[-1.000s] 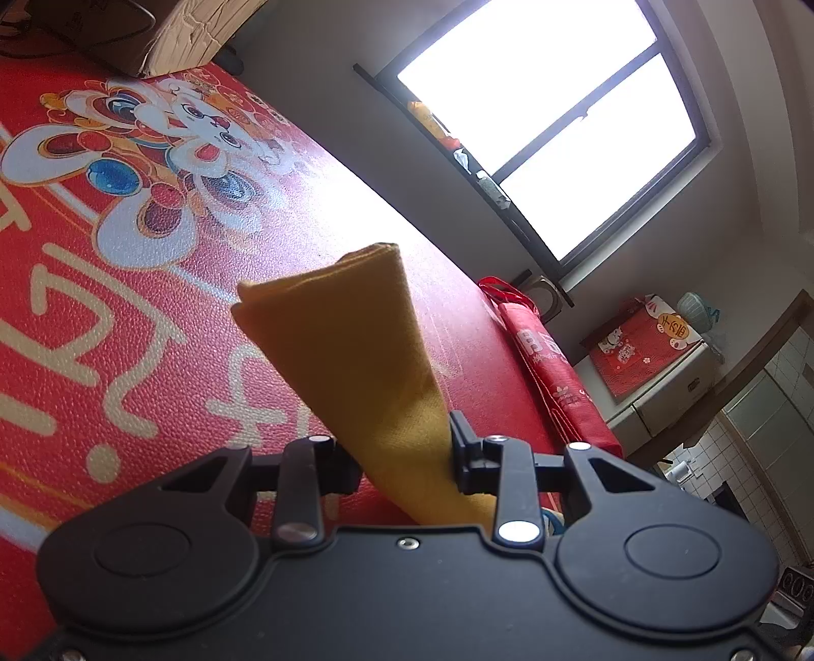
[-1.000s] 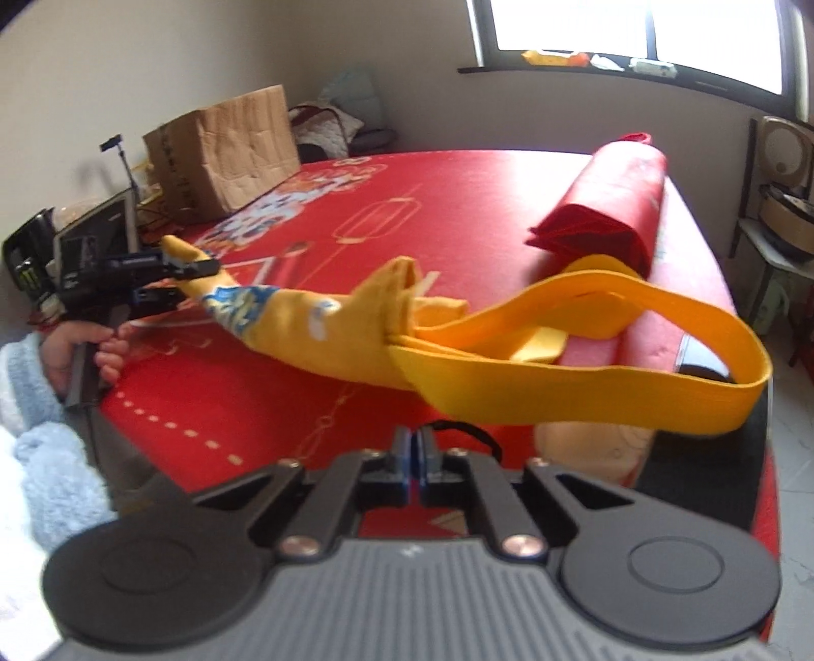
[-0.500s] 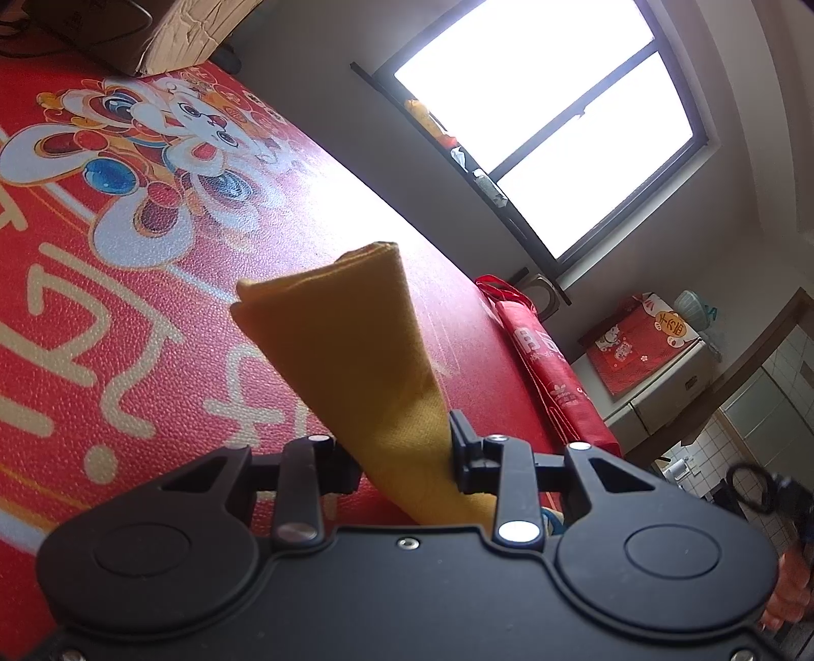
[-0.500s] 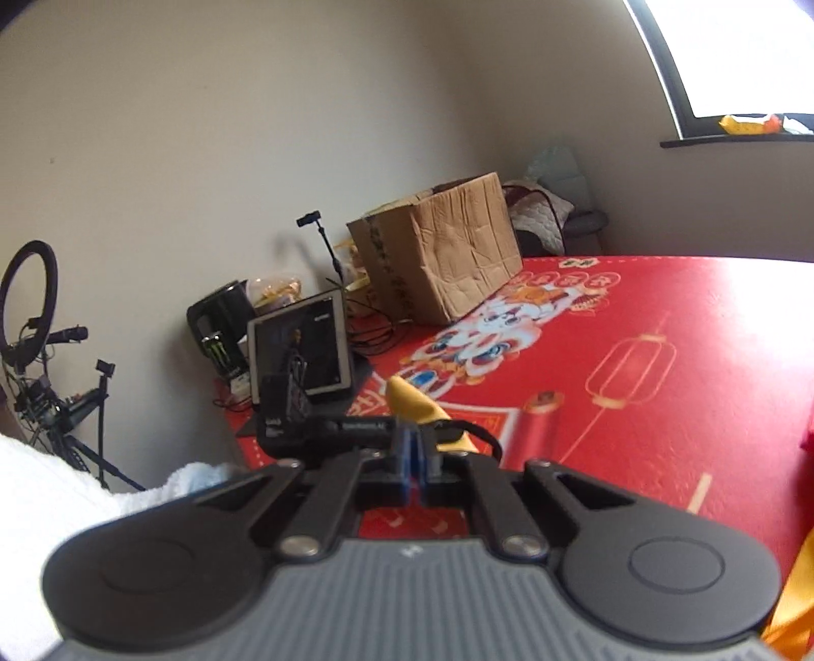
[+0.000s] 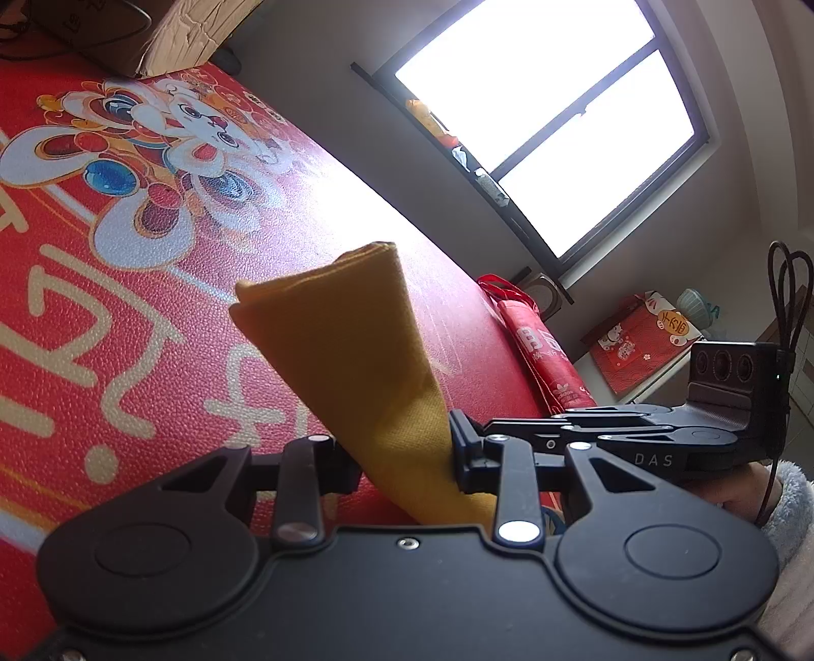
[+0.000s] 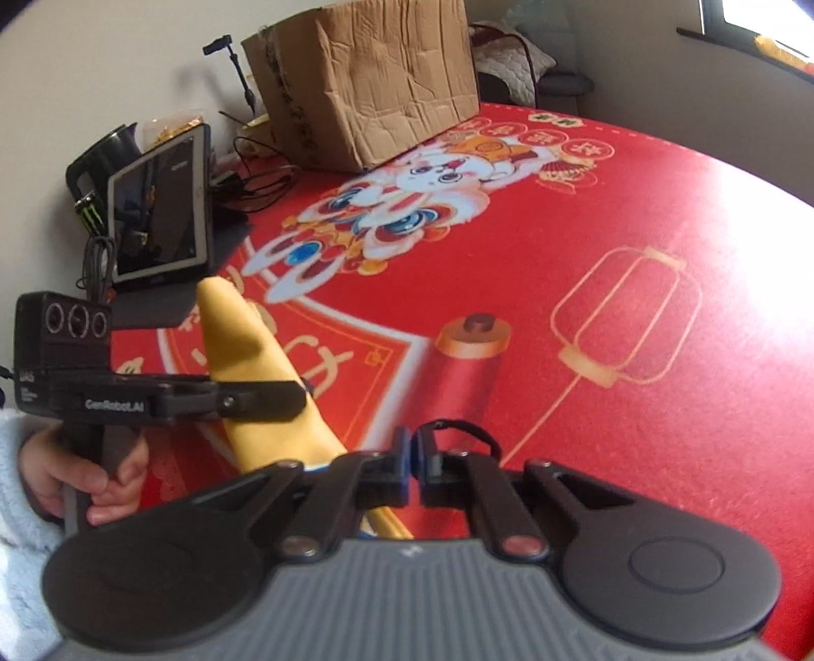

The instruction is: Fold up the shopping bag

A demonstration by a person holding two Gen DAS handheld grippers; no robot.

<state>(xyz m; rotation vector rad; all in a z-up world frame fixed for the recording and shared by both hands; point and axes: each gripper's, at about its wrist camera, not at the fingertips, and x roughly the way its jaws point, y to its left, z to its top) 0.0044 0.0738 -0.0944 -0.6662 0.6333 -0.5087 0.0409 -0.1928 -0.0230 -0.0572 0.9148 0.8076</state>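
Left wrist view: red table [image 5: 127, 315] is filling the frame, cardboard box [image 5: 168, 30] sitting at its far edge, red bag [image 5: 544, 356] lying near the window side. Yellow bag [image 5: 356, 356], folded into a narrow wedge, is sticking up above the table. Left gripper [image 5: 404, 450] is clamping its lower part, jaws partly apart. Right gripper [image 6: 413, 460] is sitting closed, holding nothing, just beside the left one.
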